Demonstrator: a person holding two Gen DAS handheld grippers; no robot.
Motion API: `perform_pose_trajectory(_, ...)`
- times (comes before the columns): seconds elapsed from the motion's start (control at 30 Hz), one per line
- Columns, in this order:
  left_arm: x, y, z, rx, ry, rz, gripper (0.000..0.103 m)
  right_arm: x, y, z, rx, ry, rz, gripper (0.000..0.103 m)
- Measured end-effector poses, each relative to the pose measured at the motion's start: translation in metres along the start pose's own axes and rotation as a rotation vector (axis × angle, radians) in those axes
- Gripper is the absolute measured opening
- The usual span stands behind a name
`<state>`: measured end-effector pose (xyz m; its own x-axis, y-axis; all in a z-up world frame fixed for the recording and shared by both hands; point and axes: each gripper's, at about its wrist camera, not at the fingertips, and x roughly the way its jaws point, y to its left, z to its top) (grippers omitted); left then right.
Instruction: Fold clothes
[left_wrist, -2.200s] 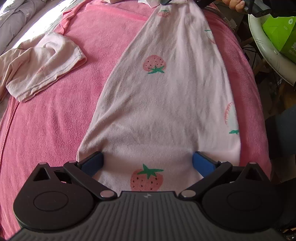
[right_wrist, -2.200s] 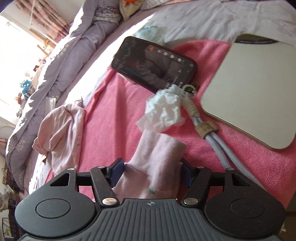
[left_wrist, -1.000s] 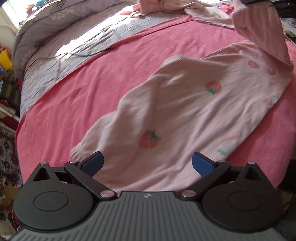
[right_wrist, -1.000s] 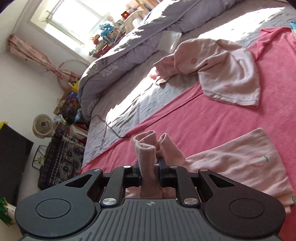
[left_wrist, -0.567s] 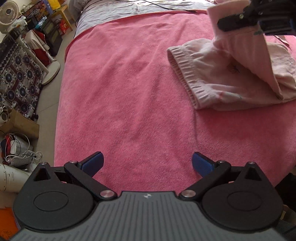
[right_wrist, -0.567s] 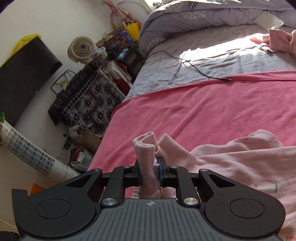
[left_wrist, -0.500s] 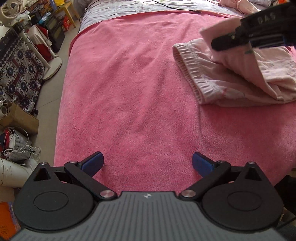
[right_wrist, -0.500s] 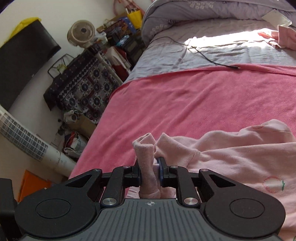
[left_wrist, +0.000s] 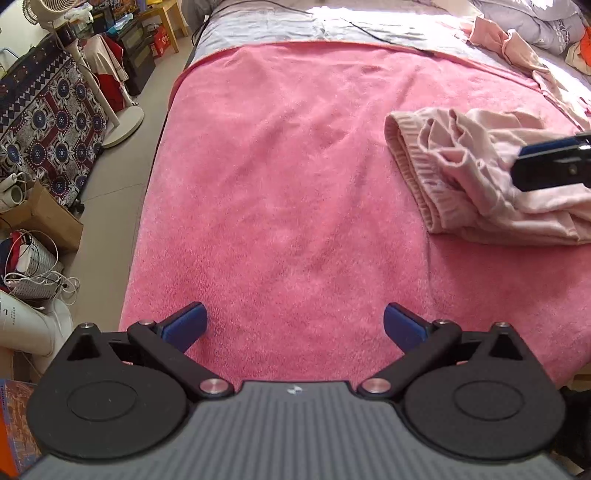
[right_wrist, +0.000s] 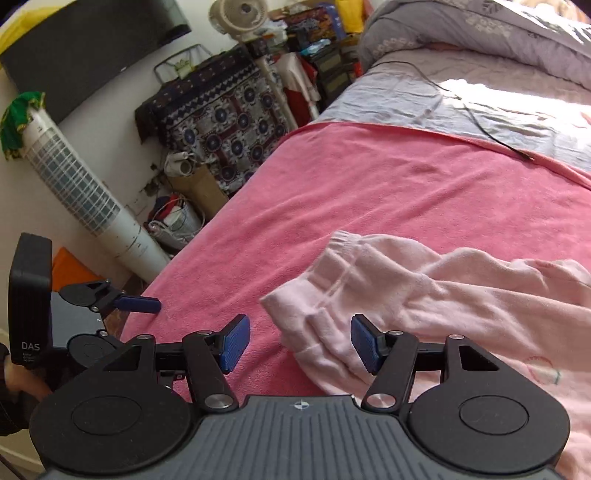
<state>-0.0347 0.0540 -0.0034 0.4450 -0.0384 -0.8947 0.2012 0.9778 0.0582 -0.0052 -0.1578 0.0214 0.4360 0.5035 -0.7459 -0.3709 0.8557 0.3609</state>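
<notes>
A pale pink strawberry-print garment (left_wrist: 480, 184) lies folded over on the pink blanket (left_wrist: 295, 166), ribbed band facing left. My left gripper (left_wrist: 294, 326) hangs open over bare blanket, left of the garment, with nothing between its blue pads. My right gripper (right_wrist: 300, 343) is over the garment's (right_wrist: 424, 302) near end. Its jaws are opening; the cloth's folded end lies loose between the pads, which do not press on it. One right finger (left_wrist: 546, 162) shows over the garment in the left wrist view. A left finger (right_wrist: 140, 303) shows at the bed's edge in the right wrist view.
The bed's left edge drops to a cluttered floor with a tower fan (right_wrist: 81, 199), a pedestal fan (left_wrist: 110, 110), boxes and patterned cloth (right_wrist: 221, 125). A black cable (right_wrist: 476, 122) crosses the grey sheet. Another pink garment (left_wrist: 517, 51) lies at the far right.
My right gripper was shut on the garment's bunched end; now its jaws stand apart and the cloth lies on the blanket. My left gripper swung off the garment to bare blanket, then held still.
</notes>
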Motion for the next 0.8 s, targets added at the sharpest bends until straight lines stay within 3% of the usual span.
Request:
perform_pose_trajectory(0.13,-0.011,-0.006,0.034,0.023,-0.098,-0.048,0.103,-0.024,-0.051,-0.003,0.149,-0.019,-0.162,0.061)
perform_pose_trajectory(0.2,-0.013,-0.020,0.054,0.104,-0.150,-0.090,0.103,-0.033,-0.078,-0.008,0.199,-0.015,-0.265,0.061)
perform_pose_trajectory(0.37,-0.009,-0.079,0.090,0.311,-0.231,-0.193,0.103,-0.047,-0.122,-0.028,0.183,-0.015,-0.548,0.060)
perform_pose_trajectory(0.47,0.009,-0.115,0.102,0.391,-0.234,-0.239,0.103,-0.048,-0.135,-0.043,0.137,0.010,-0.631,0.060)
perform_pose_trajectory(0.53,0.026,-0.136,0.102,0.452,-0.205,-0.222,0.103,-0.043,-0.141,-0.054,0.084,0.049,-0.642,0.060)
perform_pose_trajectory(0.67,0.064,-0.148,0.087,0.570,-0.116,-0.089,0.103,-0.040,-0.143,-0.083,-0.091,0.127,-0.592,0.061)
perform_pose_trajectory(0.73,0.071,-0.135,0.083,0.543,-0.126,-0.128,0.103,-0.045,-0.142,-0.099,-0.206,0.117,-0.552,0.061)
perform_pose_trajectory(0.8,0.079,-0.117,0.082,0.471,-0.104,-0.176,0.103,-0.050,-0.147,-0.107,-0.240,0.120,-0.516,0.063)
